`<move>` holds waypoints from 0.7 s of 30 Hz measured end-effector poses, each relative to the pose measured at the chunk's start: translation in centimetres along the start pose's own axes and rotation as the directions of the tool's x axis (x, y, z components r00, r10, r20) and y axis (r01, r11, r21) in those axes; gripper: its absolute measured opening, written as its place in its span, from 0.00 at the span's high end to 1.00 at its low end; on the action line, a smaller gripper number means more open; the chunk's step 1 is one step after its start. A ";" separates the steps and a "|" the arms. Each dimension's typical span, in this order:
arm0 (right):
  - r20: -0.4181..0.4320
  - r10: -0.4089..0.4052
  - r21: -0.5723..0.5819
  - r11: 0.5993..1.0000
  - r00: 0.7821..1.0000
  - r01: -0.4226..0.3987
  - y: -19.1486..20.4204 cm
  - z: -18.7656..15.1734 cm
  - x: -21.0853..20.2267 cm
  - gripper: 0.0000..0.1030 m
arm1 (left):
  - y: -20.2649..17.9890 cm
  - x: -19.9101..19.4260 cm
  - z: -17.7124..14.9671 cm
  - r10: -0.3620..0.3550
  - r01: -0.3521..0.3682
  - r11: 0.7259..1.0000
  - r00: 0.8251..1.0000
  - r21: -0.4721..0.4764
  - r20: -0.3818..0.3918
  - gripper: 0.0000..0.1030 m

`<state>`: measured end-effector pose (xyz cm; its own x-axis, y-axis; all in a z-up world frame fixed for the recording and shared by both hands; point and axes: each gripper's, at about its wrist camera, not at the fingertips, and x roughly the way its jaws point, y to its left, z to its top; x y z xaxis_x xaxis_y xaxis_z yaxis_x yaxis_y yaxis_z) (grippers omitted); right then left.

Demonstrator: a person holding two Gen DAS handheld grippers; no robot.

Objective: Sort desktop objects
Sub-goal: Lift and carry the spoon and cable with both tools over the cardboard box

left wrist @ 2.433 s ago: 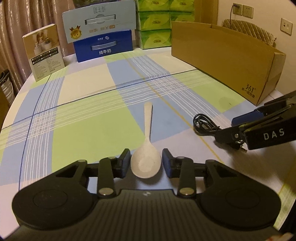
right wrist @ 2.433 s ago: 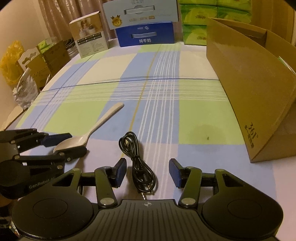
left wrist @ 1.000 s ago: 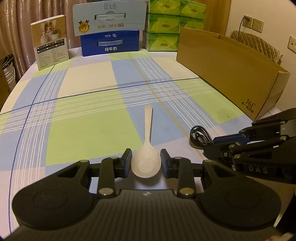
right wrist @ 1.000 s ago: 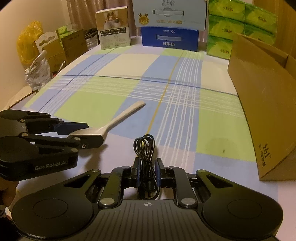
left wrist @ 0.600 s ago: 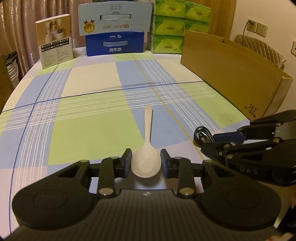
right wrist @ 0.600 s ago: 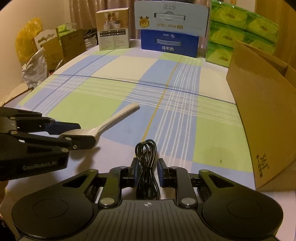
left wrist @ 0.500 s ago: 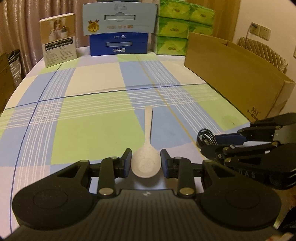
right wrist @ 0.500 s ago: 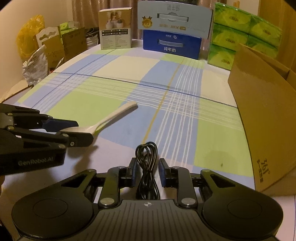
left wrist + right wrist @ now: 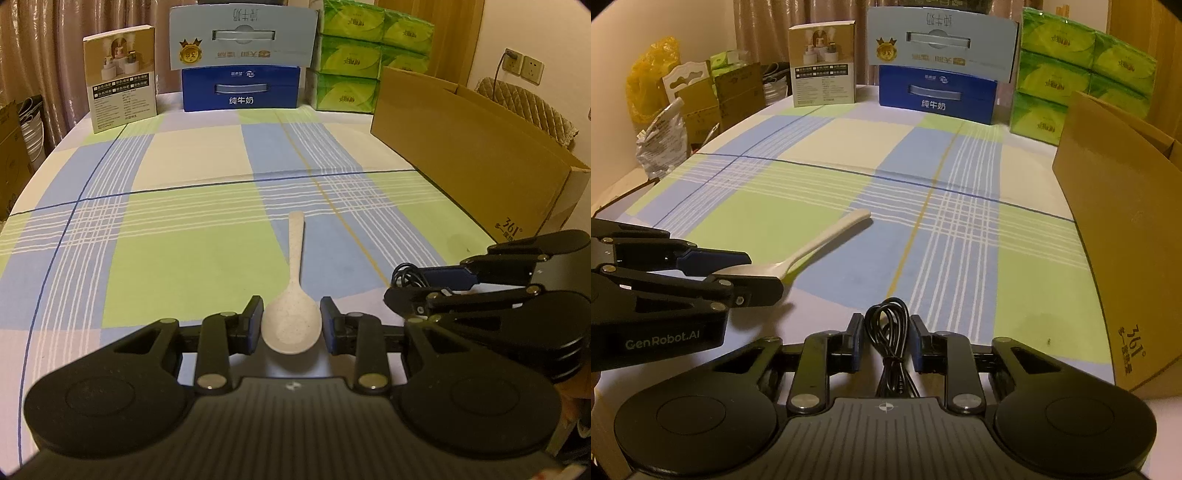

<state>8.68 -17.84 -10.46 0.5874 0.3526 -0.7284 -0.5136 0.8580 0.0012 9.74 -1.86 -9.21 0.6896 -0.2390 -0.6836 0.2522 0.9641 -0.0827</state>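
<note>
Two claws at work over a round bench (image 9: 192, 229) laid with a blue, green and cream plaid cloth. Left claw (image 9: 291, 325): pads pressed to either side of the bowl of a cream speckled spoon (image 9: 293, 299), handle pointing away toward the far edge; from the right wrist view the bowl sits clamped between the pads, the handle slanting off above the cloth. Right claw (image 9: 886, 341): jaws closing, a coiled black cable (image 9: 891, 332) between them with its loop reaching forward past the fingertips and its plug end trailing back toward the body; narrow gaps show at each side, so the pads do not appear to press it. The two claws sit side by side, near each other, at the near edge. Cardboard box (image 9: 472, 162), open-topped, along the right side. Far edge, left to right: a small product carton (image 9: 120, 75), a dark blue milk case (image 9: 240, 88) with a pale blue case (image 9: 242, 38) stacked on it, and stacked green tissue packs (image 9: 365, 55). Curtain behind. Beyond the bench at left, loose cartons and bags.
</note>
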 end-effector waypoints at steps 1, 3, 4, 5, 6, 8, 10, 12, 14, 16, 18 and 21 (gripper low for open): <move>0.000 0.001 -0.001 1.000 1.000 -0.001 0.0 0.0 0.0 0.80 | 0.0 0.0 0.0 -0.001 0.001 1.000 1.000 0.001 0.003 0.73; 0.010 0.002 0.004 1.000 1.000 -0.002 0.0 0.1 -0.2 0.81 | -0.2 -0.1 0.1 -0.003 0.003 1.000 1.000 -0.002 0.010 0.73; 0.022 0.002 0.008 1.000 1.000 -0.003 0.0 0.1 -0.4 0.81 | -0.2 -0.2 0.2 -0.005 0.005 1.000 1.000 -0.004 0.014 0.73; 0.035 0.001 0.010 1.000 0.999 -0.001 0.0 0.2 -0.6 0.81 | -0.3 -0.2 0.2 -0.007 0.007 1.000 1.000 -0.006 0.018 0.73; 0.048 -0.001 0.013 1.000 0.999 0.001 0.0 0.4 -0.9 0.81 | -0.3 -0.3 0.3 -0.007 0.007 1.000 1.000 -0.007 0.022 0.73; 0.068 -0.003 0.032 0.999 0.998 0.001 -0.3 0.6 -1.3 0.82 | -0.4 -0.5 0.4 -0.009 0.009 1.000 1.000 -0.010 0.030 0.73; 0.076 -0.002 0.054 0.999 0.997 -0.002 -0.5 0.8 -1.5 0.82 | -0.5 -0.6 0.6 -0.010 0.010 1.000 0.999 -0.015 0.034 0.73; 0.083 -0.002 0.075 0.997 0.997 -0.004 -0.7 0.9 -1.7 0.82 | -0.6 -0.7 0.7 -0.013 0.014 1.000 0.999 -0.017 0.040 0.73; 0.094 -0.002 0.085 0.996 0.996 -0.006 -0.9 1.1 -1.9 0.82 | -0.7 -0.8 0.8 -0.014 0.015 1.000 0.999 -0.022 0.044 0.73; 0.110 -0.002 0.093 0.996 0.994 -0.009 -1.0 1.4 -2.3 0.82 | -0.9 -0.9 1.1 -0.017 0.019 1.000 0.998 -0.022 0.053 0.73; 0.124 -0.004 0.103 0.995 0.992 -0.009 -1.1 1.6 -2.7 0.82 | -1.1 -1.1 1.3 -0.016 0.017 1.000 0.998 -0.022 0.061 0.73; 0.143 -0.012 0.121 0.993 0.990 -0.005 -1.4 1.8 -3.2 0.82 | -1.4 -1.4 1.6 -0.014 0.016 1.000 0.997 -0.022 0.072 0.73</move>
<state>8.66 -19.49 -6.86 0.6771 0.3917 -0.6230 -0.4370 0.8952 0.0879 9.53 -3.09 -6.94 0.7326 -0.2606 -0.6287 0.2480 0.9625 -0.1100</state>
